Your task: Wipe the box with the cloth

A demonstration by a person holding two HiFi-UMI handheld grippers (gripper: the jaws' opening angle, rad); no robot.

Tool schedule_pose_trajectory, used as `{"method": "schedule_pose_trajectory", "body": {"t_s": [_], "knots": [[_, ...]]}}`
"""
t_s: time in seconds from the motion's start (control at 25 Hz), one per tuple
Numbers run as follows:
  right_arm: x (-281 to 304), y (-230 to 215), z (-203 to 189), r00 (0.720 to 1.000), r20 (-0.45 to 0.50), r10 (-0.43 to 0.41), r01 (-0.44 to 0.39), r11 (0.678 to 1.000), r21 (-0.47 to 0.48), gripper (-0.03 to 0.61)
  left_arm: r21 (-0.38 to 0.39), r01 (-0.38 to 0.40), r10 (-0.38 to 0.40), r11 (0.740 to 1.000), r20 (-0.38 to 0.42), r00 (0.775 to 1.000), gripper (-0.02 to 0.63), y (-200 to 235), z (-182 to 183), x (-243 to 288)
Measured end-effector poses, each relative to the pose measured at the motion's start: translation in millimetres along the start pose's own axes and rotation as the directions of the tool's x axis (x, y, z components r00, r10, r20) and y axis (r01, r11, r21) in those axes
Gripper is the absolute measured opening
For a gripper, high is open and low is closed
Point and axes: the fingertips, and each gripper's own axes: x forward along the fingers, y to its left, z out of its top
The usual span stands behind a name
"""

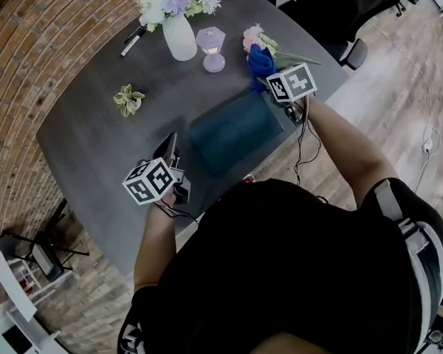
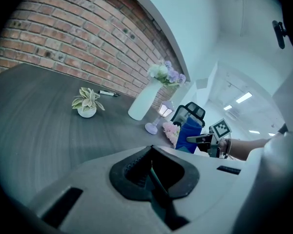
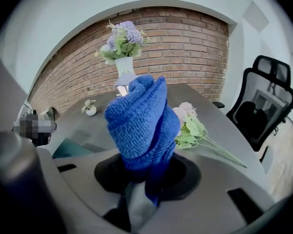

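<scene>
The top of the box [image 1: 232,130] lies bare, and the desk [image 1: 88,135] to its left is open as far as the small potted plant [image 1: 128,99]. Beyond the box the way is crowded by the vase [image 1: 180,37], the little lamp [image 1: 213,51] and the lying pink flowers [image 1: 255,37]. The right gripper [image 1: 268,78], closed on the cloth [image 1: 260,59], sits just beside those flowers, leaving little room there.

Box [image 3: 71,148] largely hidden, right gripper view

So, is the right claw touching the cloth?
Touching. The right gripper view shows the blue cloth clamped between the jaws of the right claw.
</scene>
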Motion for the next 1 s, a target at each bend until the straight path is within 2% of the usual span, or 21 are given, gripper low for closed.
{"method": "schedule_pose_trajectory", "body": {"t_s": [0.32,0.76,0.88,1.0], "knots": [[-28.5,7.4,-43.6,0.999,-0.014,-0.044,0.045,0.996,0.082,0.12,0.039,0.079,-0.077,0.996,-0.061,0.995,0.009,-7.1,-9.1,1.0],[-94.7,29.3,-117.3,0.987,-0.058,-0.152,0.16,0.967,0.2,0.119,0.049,0.211,-0.203,0.976,-0.127,0.971,0.009,-12.6,-32.3,-15.3],[-110.8,29.4,-123.4,0.98,-0.057,-0.193,0.201,0.956,0.214,0.12,0.043,0.223,-0.215,0.974,-0.139,0.967,0.009,-8.7,-38.1,-22.7],[-121.2,23.6,-110.5,0.973,-0.024,-0.229,0.229,0.95,0.212,0.119,0.062,0.224,-0.215,0.973,-0.13,0.968,0.009,-4.8,-35.4,-30.1]]}}
